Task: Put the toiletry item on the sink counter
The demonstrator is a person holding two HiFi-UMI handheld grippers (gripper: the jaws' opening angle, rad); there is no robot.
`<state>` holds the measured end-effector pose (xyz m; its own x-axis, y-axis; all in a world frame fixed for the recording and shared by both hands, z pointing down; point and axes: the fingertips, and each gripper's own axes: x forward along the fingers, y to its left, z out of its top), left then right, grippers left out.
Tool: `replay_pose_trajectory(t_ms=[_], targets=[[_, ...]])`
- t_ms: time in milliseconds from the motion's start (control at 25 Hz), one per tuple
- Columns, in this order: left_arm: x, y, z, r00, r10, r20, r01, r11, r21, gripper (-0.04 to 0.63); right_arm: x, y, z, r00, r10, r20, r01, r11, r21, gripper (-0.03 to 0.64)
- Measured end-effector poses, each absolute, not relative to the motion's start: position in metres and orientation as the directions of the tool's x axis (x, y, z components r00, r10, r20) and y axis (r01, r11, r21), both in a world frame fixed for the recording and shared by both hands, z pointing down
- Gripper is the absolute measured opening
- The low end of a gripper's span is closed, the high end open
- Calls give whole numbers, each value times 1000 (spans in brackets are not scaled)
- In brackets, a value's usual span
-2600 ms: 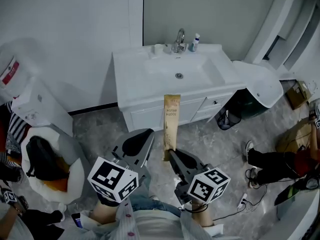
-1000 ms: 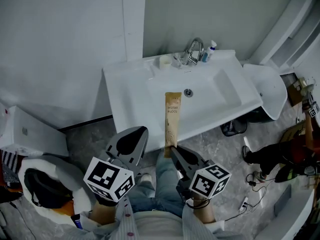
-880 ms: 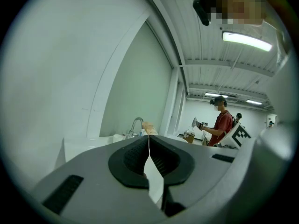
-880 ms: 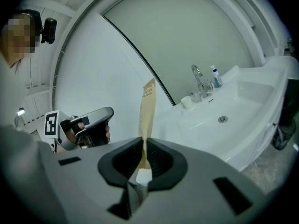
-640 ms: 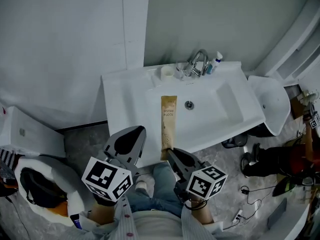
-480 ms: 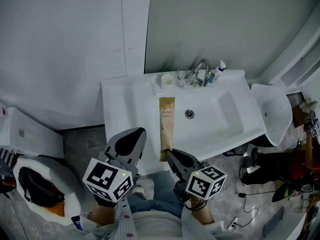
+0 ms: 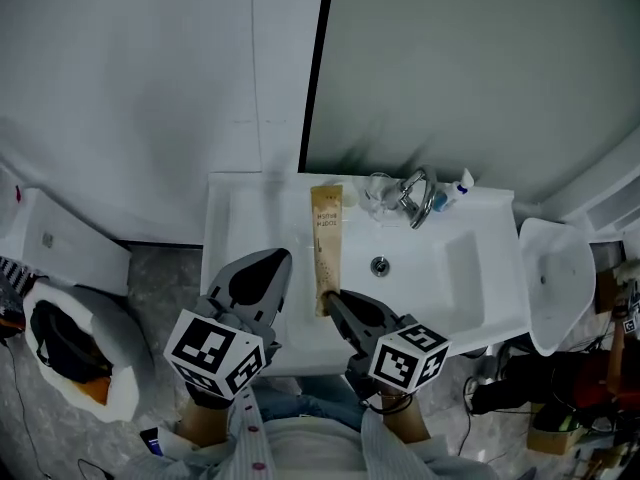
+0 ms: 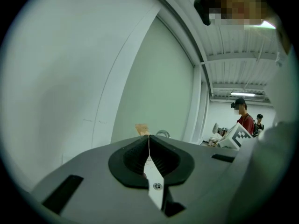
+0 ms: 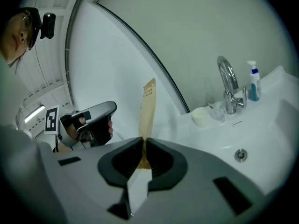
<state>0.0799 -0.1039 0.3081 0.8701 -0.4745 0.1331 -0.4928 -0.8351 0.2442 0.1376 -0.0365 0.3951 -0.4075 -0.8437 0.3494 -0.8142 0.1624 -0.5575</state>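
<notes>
The fingers [image 9: 156, 158] of the right gripper [image 7: 336, 306] are clenched on the lower end of a long brown paper toothbrush packet [image 7: 324, 238], held in the air over the white sink worktop [image 7: 235, 238], left of the chrome tap [image 7: 420, 196]. The fingers of the left gripper [image 7: 268, 268] are pressed together, empty.

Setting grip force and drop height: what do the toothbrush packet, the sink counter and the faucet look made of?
Toothbrush packet: looks like kraft paper, matte tan, thin, flat, printed; a lining can't be ruled out.
Sink counter: glossy white, ceramic or cast resin; soft reflections, basin moulded in one piece.
Faucet: polished metal, probably chrome-plated; mirror-like highlights.
</notes>
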Motion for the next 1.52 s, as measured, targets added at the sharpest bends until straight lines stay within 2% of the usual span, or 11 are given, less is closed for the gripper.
replay_pose_trajectory(t_ms=[320,600,1160,1520], targets=[[93,-122,311,814,-568,120,-579,-780,238,18,162,-68,398,-492,-796,353,-803,258,-537,37],[85,-129,321,771,-615,165,-636,-731,245,18,162,-85,400,-539,-762,357,-779,290,-556,37],[75,-145,322,788,-590,178,-616,-741,267,18,157,-102,395,-513,-775,370,-795,265,-546,37],[72,-162,337,788,-589,182,-614,-729,301,18,146,-134,406,-546,-719,430,-814,335,-475,37]])
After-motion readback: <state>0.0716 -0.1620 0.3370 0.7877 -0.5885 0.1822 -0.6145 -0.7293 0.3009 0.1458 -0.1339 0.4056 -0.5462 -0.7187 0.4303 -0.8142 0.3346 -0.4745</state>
